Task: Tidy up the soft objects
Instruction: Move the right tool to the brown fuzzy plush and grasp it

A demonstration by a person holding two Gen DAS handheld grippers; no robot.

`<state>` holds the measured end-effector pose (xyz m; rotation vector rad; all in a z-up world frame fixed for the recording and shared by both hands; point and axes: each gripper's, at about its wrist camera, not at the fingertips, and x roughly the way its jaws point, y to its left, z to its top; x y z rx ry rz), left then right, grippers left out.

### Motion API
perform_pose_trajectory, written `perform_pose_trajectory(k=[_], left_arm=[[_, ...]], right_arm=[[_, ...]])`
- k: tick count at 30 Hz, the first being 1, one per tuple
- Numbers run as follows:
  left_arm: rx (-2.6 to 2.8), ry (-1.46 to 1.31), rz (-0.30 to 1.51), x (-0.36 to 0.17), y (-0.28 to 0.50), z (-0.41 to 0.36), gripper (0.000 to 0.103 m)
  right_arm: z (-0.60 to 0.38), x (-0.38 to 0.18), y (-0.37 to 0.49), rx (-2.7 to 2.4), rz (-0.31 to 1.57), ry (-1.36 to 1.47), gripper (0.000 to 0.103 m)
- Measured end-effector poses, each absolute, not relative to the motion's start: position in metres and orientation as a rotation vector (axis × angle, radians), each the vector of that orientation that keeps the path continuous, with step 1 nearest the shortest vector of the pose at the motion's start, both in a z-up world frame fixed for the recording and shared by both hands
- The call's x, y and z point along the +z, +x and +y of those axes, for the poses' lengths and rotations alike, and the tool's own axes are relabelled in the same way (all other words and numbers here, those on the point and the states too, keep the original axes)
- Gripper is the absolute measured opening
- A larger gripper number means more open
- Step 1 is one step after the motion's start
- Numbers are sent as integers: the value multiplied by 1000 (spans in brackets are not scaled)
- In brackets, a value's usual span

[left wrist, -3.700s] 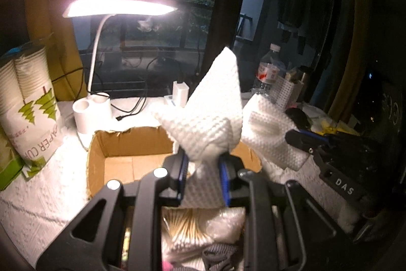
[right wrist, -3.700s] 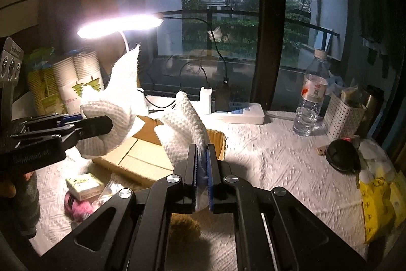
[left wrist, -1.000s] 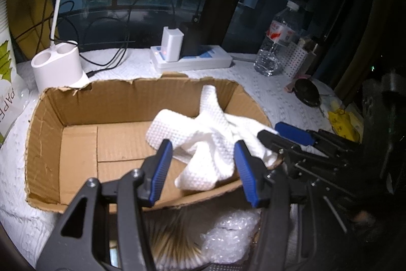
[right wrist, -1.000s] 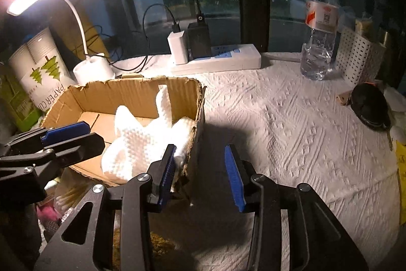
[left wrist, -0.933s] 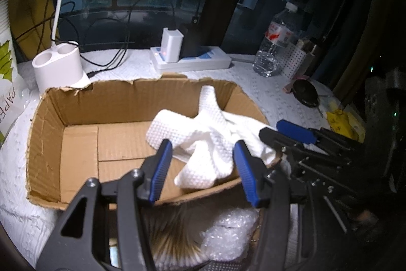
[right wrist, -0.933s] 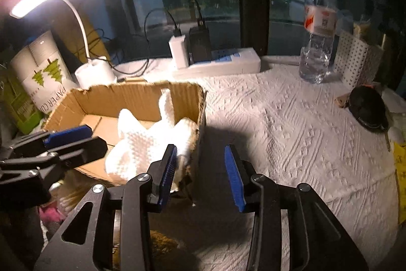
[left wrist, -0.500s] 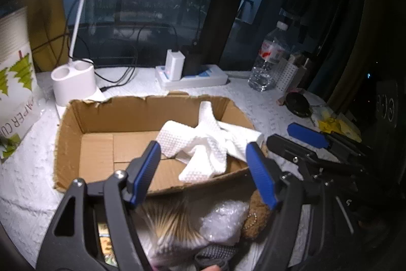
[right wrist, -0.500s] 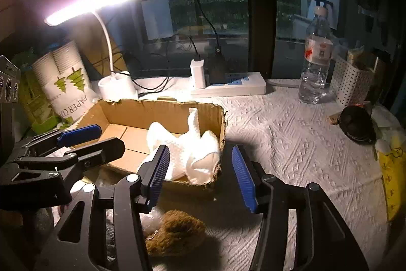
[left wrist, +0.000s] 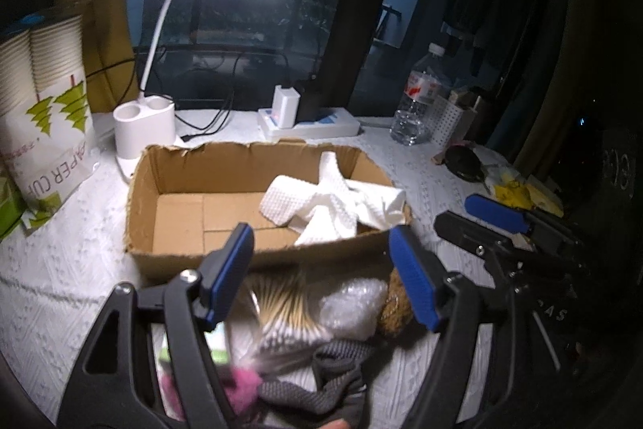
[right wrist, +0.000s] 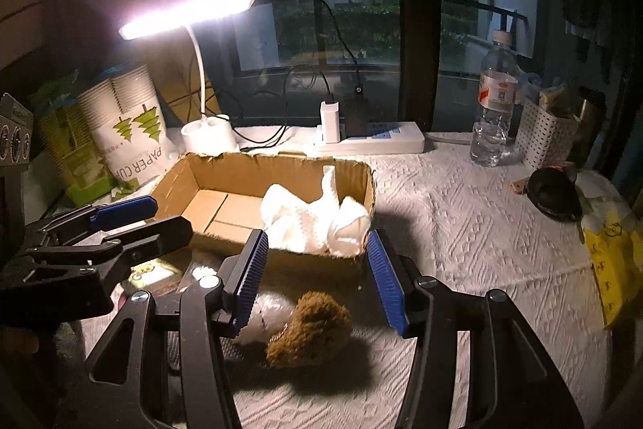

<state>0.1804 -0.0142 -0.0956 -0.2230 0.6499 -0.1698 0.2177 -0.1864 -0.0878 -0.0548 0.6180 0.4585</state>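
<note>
A white waffle-weave cloth (left wrist: 333,202) lies crumpled in the right end of an open cardboard box (left wrist: 144,187); it also shows in the right wrist view (right wrist: 313,222), inside the box (right wrist: 193,179). My left gripper (left wrist: 321,276) is open and empty, just in front of the box. My right gripper (right wrist: 317,280) is open and empty, over the box's near right corner. Below them lie a brown plush toy (right wrist: 309,328), a bubble-wrap piece (left wrist: 349,304), a cotton-swab pack (left wrist: 281,304), a grey knit item (left wrist: 333,376) and a pink fluffy thing (left wrist: 241,384).
A lit desk lamp (left wrist: 144,131) and a pack of paper cups (left wrist: 44,107) stand at the back left. A power strip (right wrist: 369,141), a water bottle (right wrist: 494,107), a white perforated basket (right wrist: 546,135) and a black pouch (right wrist: 554,193) are at the back right.
Both grippers let go of the white cloth, which now lies in the box. Both have opened wider and drawn back and up from the box.
</note>
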Motion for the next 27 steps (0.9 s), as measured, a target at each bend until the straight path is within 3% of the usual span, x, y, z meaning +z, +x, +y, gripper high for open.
perform_pose_trajectory(k=[27], left_arm=[[-145,-216,768,-145,165,-26,72]], right_arm=[[-190,-150,212,498,747,-17,55]])
